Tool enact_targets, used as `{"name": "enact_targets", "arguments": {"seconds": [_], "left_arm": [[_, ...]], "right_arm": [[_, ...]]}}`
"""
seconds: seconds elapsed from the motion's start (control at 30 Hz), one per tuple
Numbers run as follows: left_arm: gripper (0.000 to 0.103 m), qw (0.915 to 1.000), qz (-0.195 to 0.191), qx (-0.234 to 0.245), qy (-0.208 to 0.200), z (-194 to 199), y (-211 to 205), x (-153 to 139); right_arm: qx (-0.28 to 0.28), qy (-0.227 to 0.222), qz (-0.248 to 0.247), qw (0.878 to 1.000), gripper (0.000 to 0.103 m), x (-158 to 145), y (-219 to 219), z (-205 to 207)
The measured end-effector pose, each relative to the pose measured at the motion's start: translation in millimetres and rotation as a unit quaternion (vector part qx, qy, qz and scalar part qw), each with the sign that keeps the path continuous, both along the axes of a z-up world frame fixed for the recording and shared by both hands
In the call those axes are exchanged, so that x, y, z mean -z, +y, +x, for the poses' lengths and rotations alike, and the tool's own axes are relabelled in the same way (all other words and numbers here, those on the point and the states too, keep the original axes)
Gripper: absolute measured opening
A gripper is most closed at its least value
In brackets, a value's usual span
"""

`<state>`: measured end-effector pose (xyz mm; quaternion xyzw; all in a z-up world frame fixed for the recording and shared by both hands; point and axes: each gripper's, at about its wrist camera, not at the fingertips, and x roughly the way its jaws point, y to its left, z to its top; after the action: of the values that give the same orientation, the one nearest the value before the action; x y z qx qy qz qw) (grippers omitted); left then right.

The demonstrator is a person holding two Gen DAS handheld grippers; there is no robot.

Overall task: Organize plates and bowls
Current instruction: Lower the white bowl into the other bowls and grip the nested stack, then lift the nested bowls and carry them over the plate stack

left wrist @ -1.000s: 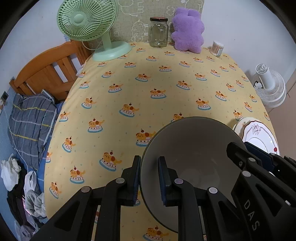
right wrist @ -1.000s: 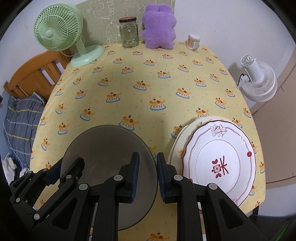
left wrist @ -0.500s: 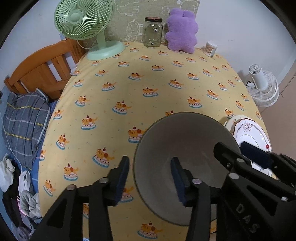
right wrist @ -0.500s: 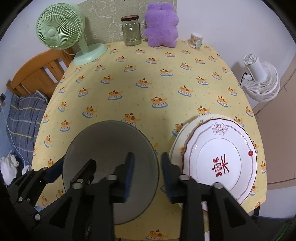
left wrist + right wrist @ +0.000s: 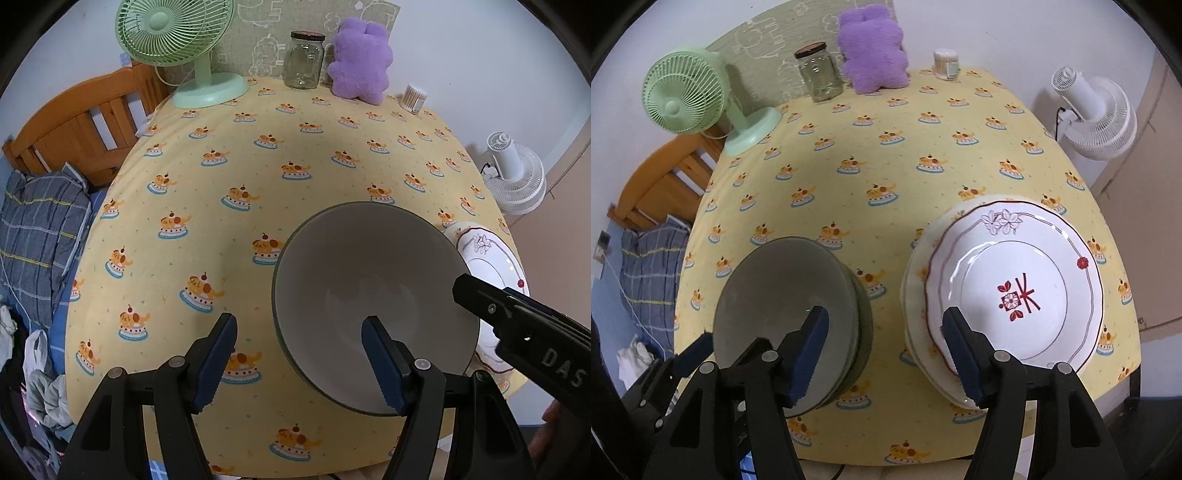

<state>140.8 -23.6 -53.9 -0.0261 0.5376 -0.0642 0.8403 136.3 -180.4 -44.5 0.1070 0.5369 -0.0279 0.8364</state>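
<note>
Grey bowl (image 5: 373, 306) rests on worktop (image 5: 258, 177) | our left claw (image 5: 299, 362) and right claw (image 5: 882, 347) opening, releasing nothing held | plates (image 5: 1015, 288) stacked right, grouped by kind.

both grippers opening, bowl (image 5: 373, 295) released

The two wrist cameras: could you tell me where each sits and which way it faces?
Left wrist: on the left gripper, tilted down at the grey bowl; the right gripper's finger shows at right.
Right wrist: on the right gripper, tilted down between bowl and plate.
Both grippers' jaws are opening; both views share bowl, plate and green fan.
</note>
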Motion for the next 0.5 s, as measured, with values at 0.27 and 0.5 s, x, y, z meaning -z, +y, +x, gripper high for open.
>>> {"name": "enact_targets", "arguments": {"seconds": [0.27, 0.5], "left_arm": [[0.072, 0.9993, 0.020, -0.022, 0.024, 10, -2, 12], [0.072, 0.9964, 0.046, -0.065, 0.031, 19, -8, 17]], "right_arm": [[-0.045, 0.022, 0.048, 0.998, 0.067, 23, -2, 16], [-0.082, 0.040, 0.076, 0.993, 0.063, 37, -3, 34]]}}
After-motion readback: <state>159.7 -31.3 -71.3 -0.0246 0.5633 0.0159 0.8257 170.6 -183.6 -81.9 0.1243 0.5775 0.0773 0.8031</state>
